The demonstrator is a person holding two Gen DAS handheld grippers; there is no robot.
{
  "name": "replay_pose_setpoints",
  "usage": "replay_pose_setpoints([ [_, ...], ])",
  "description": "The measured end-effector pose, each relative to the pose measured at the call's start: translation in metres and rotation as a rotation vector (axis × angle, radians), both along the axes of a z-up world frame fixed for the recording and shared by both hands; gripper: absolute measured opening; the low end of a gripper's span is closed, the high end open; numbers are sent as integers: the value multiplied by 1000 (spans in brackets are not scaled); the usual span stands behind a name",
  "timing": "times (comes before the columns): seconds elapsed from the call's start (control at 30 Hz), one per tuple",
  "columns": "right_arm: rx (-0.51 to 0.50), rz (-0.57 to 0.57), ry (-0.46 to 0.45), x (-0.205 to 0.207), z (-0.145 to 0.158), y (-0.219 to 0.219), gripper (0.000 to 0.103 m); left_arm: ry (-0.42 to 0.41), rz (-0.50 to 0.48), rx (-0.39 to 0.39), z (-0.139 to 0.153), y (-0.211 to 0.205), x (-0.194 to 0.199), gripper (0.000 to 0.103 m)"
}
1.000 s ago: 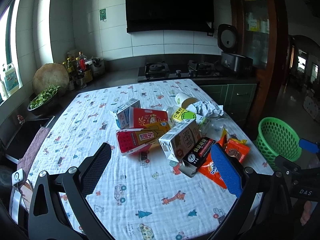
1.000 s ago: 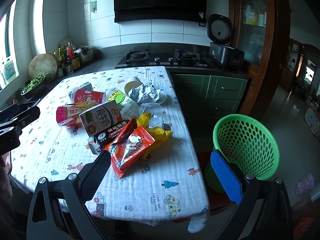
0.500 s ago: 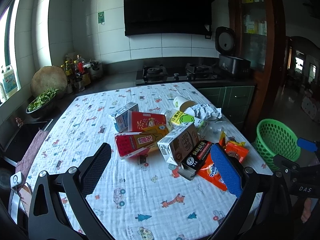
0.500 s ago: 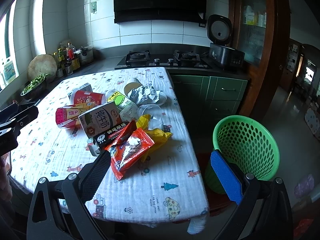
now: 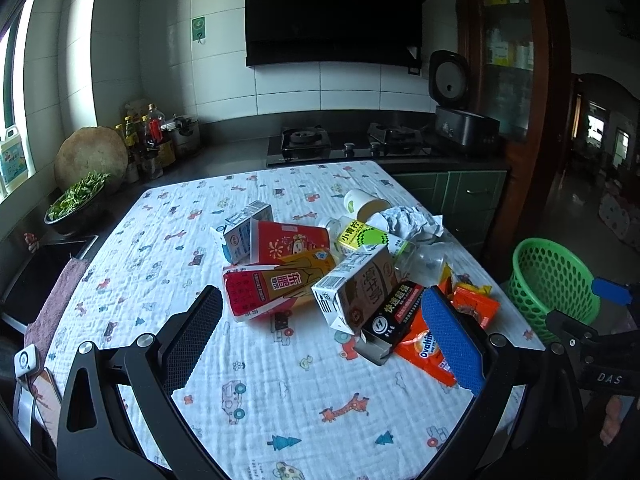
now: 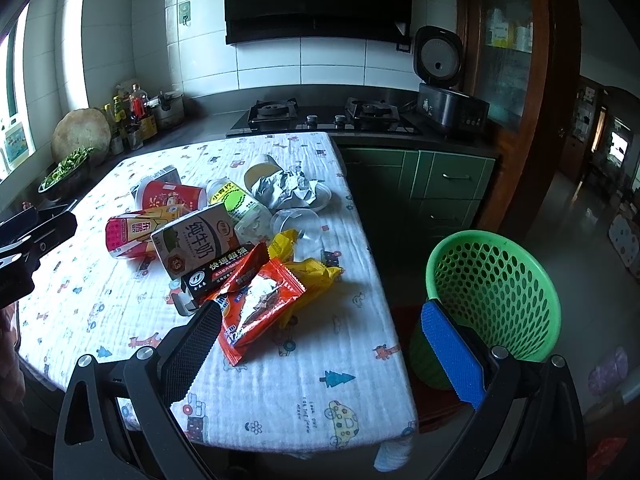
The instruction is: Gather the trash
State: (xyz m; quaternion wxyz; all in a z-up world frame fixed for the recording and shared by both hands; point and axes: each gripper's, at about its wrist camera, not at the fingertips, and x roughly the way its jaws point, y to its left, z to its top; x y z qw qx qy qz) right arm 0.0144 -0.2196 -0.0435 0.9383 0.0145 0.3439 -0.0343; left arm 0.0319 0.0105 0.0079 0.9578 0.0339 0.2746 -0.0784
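A heap of trash lies on the table: a red-and-yellow drink carton (image 5: pixel 276 284), a white milk carton (image 5: pixel 356 292), a black box (image 5: pixel 394 320), an orange snack wrapper (image 5: pixel 424 350), crumpled paper (image 5: pixel 408 218) and a paper cup (image 5: pixel 362 202). The right wrist view shows the same milk carton (image 6: pixel 196 240), a red wrapper (image 6: pixel 260 308) and a yellow wrapper (image 6: pixel 312 272). A green basket (image 6: pixel 496 292) stands on the floor right of the table. My left gripper (image 5: pixel 320 328) is open above the table's near part. My right gripper (image 6: pixel 320 344) is open over the table's right edge.
The table wears a white patterned cloth (image 5: pixel 200 232). Behind it are a gas stove (image 5: pixel 348 144) and a rice cooker (image 5: pixel 460 120). A bowl of greens (image 5: pixel 78 200) and bottles (image 5: pixel 148 136) stand at the left. Green cabinets (image 6: pixel 440 184) are at the right.
The left gripper has risen and pulled back slightly, so the trash sits a little further away. The right gripper has barely moved. Both stay open.
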Motion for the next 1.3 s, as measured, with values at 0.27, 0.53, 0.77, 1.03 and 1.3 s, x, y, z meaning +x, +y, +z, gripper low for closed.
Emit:
replay_pose_setpoints([
  [0.27,21,3,33,14,-12,-2,96,13,22,-16,-2,11,12,98],
  [0.53,90,18,98,37,-32,-3,79,28,7,-22,-6,18,22,98],
  [0.77,165,50,161,59,-61,2,66,43,-20,-23,-9,23,28,94],
  [1.03,245,75,196,76,-84,4,48,89,-72,-27,-20,22,39,85],
  [1.3,324,95,179,78,-86,0,18,130,-123,-22,-30,13,50,79],
])
